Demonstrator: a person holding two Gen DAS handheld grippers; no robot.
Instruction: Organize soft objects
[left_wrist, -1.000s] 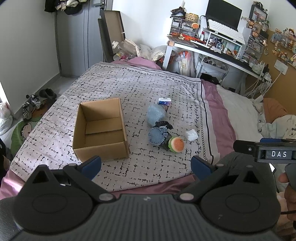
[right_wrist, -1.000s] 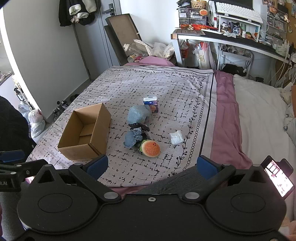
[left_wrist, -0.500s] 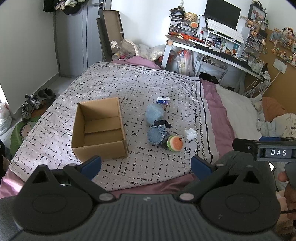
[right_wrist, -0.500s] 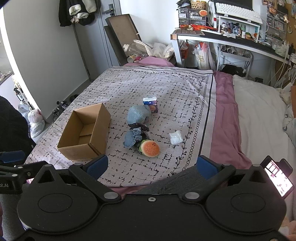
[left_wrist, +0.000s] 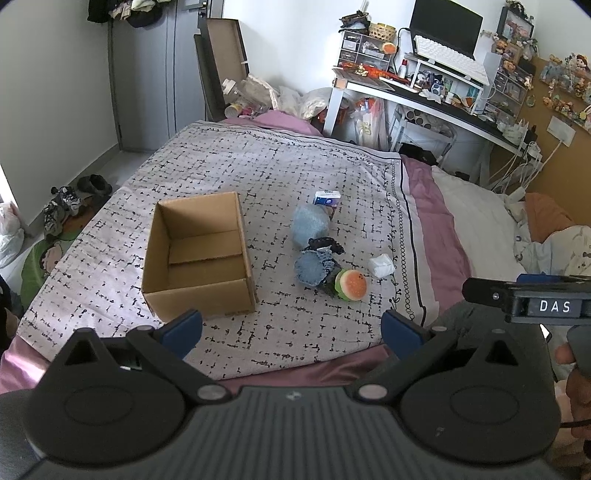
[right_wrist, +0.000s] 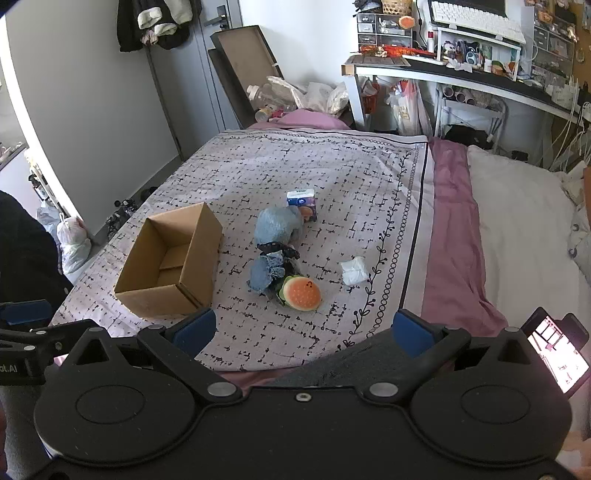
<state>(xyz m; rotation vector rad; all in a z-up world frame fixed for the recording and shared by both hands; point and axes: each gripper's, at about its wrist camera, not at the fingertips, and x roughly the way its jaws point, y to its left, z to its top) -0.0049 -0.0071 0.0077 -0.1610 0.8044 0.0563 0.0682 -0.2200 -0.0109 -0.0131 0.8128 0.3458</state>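
An open, empty cardboard box stands on the patterned bedspread. Right of it lies a cluster of soft things: a burger plush, a denim scrunchie, a black hair tie, a blue bundle, a tissue pack and a white crumpled tissue. My left gripper and right gripper hover open and empty over the near bed edge, well short of the objects.
A cluttered desk with monitor and keyboard stands at the back right. Flattened cardboard leans on the wall by the door. Shoes lie on the floor left. White bedding and a lit phone are on the right.
Both views have shifted only slightly; the left gripper has crept a little forward and up. Nothing on the bed has moved, and both grippers stay open.
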